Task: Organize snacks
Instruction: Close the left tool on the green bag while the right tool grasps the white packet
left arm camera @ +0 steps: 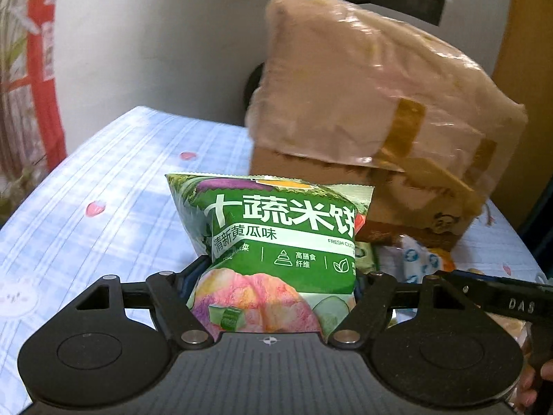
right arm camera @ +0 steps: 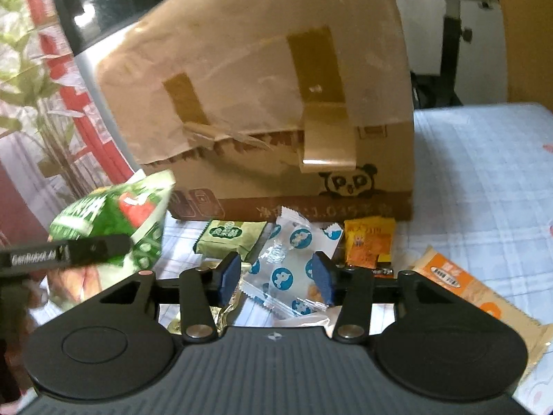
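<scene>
Jaws of the left gripper (left arm camera: 276, 287) pinch the lower half of a puffy green foil rice-cracker bag (left arm camera: 276, 242), held upright above the blue checked counter (left arm camera: 103, 180). Right gripper (right arm camera: 276, 278) hangs with jaws spread over a clear wrapper with blue discs (right arm camera: 287, 269) in the loose pile. Beyond stands the taped brown cardboard box (right arm camera: 262, 103). Judged best: carry the bag level, squeeze gently so the crackers survive, and set it down clear of the pile.

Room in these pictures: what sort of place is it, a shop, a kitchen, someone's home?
Most likely a lived-in room at home. The snacks lie on a blue checked cloth that could be a bedsheet or tablecloth, beside a taped cardboard box, with what looks like an exercise bike behind and a leafy plant at one side.
</scene>
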`<act>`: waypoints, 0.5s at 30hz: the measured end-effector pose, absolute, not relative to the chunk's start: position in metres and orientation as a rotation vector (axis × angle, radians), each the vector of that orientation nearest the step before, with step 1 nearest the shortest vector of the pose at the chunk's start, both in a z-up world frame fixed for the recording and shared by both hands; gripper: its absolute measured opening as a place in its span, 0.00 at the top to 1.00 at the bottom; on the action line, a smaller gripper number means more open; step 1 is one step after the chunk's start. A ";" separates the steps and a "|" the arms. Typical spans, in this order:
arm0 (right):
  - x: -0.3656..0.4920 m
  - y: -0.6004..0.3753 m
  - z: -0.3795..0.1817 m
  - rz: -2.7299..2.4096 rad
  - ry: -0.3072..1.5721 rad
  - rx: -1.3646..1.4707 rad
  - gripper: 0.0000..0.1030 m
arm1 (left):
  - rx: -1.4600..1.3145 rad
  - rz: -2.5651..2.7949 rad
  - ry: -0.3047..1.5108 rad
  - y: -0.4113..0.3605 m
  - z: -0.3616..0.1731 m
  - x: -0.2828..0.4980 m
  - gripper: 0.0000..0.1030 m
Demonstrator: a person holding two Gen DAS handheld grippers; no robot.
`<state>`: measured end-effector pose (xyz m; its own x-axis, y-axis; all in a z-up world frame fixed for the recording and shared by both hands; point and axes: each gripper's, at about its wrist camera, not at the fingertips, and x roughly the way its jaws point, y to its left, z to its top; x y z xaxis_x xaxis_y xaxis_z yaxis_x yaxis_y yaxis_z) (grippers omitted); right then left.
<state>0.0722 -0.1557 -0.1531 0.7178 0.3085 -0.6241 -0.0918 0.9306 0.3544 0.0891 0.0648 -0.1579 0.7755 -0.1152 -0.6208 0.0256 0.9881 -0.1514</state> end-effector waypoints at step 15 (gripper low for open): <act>0.106 -0.122 -0.172 0.145 0.815 0.202 0.47 | -0.192 -0.039 0.711 0.076 -0.174 0.088 0.24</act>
